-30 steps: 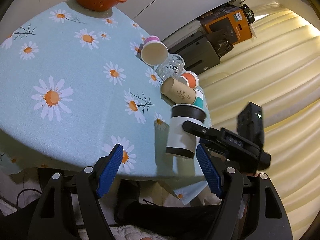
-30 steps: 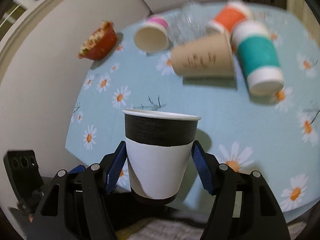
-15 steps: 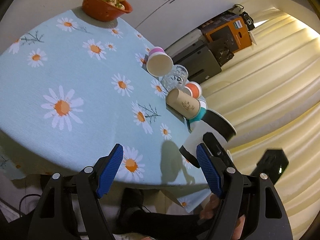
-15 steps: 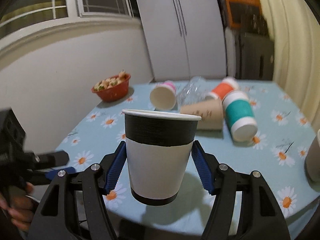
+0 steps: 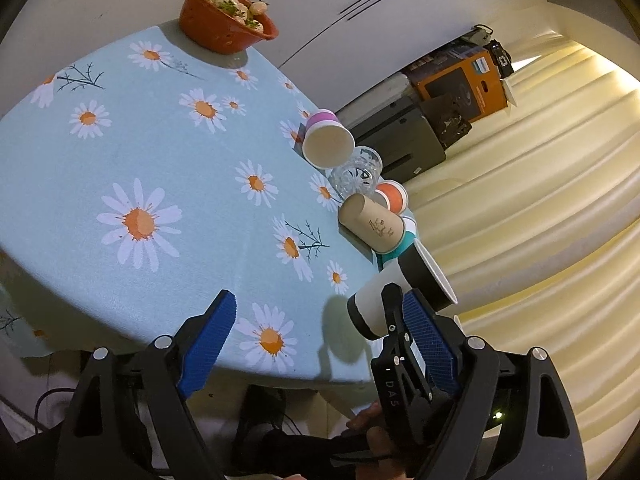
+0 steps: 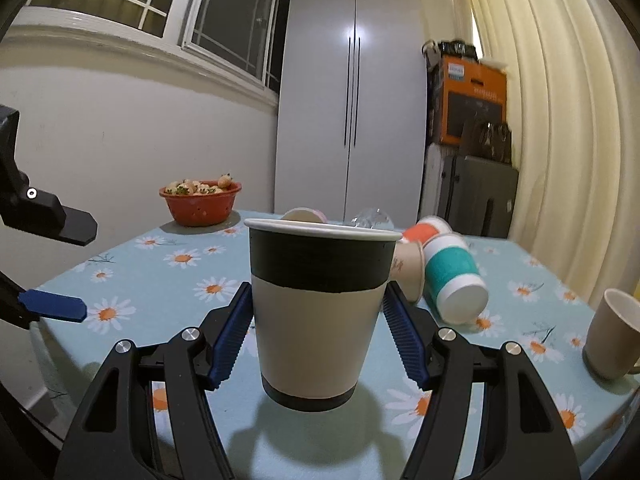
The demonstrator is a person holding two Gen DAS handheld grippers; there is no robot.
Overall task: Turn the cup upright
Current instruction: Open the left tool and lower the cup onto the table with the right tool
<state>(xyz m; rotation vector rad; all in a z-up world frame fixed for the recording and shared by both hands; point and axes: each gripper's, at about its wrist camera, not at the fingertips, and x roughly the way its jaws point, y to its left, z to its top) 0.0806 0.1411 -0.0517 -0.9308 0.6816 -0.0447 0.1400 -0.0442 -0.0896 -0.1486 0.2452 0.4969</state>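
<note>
My right gripper point(image 6: 318, 332) is shut on a black-and-white paper cup point(image 6: 320, 312) and holds it upright, mouth up, just above the daisy tablecloth point(image 6: 180, 280). The same cup point(image 5: 400, 296) shows in the left wrist view near the table's near right edge, with the right gripper's fingers point(image 5: 394, 320) around it. My left gripper point(image 5: 320, 328) is open and empty, over the table's front edge, to the left of the cup.
Several cups lie on their sides behind: pink point(image 5: 328, 140), orange point(image 6: 426, 232), brown point(image 5: 372, 224), teal point(image 6: 452, 280), plus a clear glass point(image 5: 358, 170). A beige mug point(image 6: 612, 336) stands at right. An orange bowl of fruit point(image 6: 200, 202) sits at the back left.
The right gripper has tilted level with the cup upright in it and brought it lower over the table. The left gripper has drifted slightly and stays open.
</note>
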